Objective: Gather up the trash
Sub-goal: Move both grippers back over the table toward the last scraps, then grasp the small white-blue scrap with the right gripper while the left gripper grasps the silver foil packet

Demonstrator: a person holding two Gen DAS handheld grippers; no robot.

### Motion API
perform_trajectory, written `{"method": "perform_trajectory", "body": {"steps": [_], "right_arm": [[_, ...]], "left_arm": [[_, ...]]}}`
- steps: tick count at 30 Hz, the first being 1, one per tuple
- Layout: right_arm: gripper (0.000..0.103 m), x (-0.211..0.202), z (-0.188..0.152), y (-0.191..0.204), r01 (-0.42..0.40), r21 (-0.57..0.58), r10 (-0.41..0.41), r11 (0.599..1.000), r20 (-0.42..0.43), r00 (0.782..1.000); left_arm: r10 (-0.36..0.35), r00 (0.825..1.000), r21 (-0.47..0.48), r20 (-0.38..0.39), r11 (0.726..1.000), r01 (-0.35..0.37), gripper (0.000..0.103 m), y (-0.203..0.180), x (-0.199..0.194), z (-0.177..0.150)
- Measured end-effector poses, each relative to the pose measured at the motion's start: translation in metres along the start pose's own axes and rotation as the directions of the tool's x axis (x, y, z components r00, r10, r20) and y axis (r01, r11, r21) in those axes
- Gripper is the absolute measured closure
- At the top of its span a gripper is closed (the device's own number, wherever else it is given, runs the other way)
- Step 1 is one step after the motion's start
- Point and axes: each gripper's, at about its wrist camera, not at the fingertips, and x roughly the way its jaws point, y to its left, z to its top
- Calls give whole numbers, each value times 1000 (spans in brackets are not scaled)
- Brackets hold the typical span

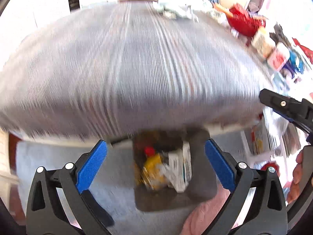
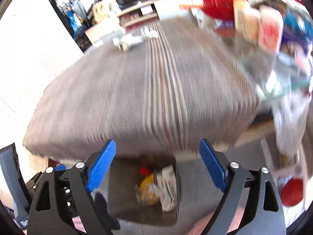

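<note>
A dark grey trash bin stands on the floor under the table's near edge. It holds a yellow wrapper, a red cap and white cartons. My left gripper hangs above the bin, open, with nothing between its blue pads. The right wrist view shows the same bin with the yellow wrapper and white cartons inside. My right gripper is also open and empty above it. The right gripper's black finger shows at the right edge of the left wrist view.
A table with a grey striped cloth fills the middle of both views. Crumpled white paper lies at its far end. A red bag and boxes crowd the table's right side. A white rack stands right of the bin.
</note>
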Motion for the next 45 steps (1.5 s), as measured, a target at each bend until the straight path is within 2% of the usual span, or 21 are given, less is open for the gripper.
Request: {"method": "perform_trajectory", "body": {"steps": [5, 11, 15, 20, 24, 26, 33, 37, 40, 45], "right_arm": [[12, -1, 61, 9, 9, -28, -7, 1000, 61, 998], [12, 26, 138, 13, 85, -72, -77, 994, 97, 992], [12, 50, 180, 8, 115, -74, -108, 991, 95, 990], [13, 98, 224, 1, 117, -57, -115, 992, 36, 993], [30, 135, 243, 2, 85, -49, -87, 995, -21, 996], [42, 154, 252, 5, 58, -45, -60, 997, -54, 997], [56, 201, 270, 17, -25, -19, 22, 1000, -114, 993], [78, 222, 272, 23, 4, -56, -13, 998, -157, 988], [92, 224, 272, 18, 17, -72, -26, 997, -139, 990], [95, 212, 279, 0, 26, -70, -33, 997, -106, 994]], "left_arm": [[13, 999, -2, 46, 1000, -13, 8, 5, -8, 64], [31, 998, 0, 53, 1000, -31, 8, 4, 20, 135], [55, 997, 4, 51, 998, -55, 8, 1, 47, 173], [59, 997, -4, 51, 998, -58, 8, -3, 78, 216], [63, 996, -5, 64, 998, -63, 8, -6, 100, 244], [66, 995, -3, 70, 998, -66, 8, -7, 109, 255], [67, 996, 7, 63, 998, -67, 8, -7, 137, 275], [65, 996, 1, 60, 998, -66, 8, -6, 151, 281], [63, 996, -8, 67, 998, -63, 8, -7, 160, 286], [45, 996, -29, 80, 999, -43, 8, -12, 172, 301]]}}
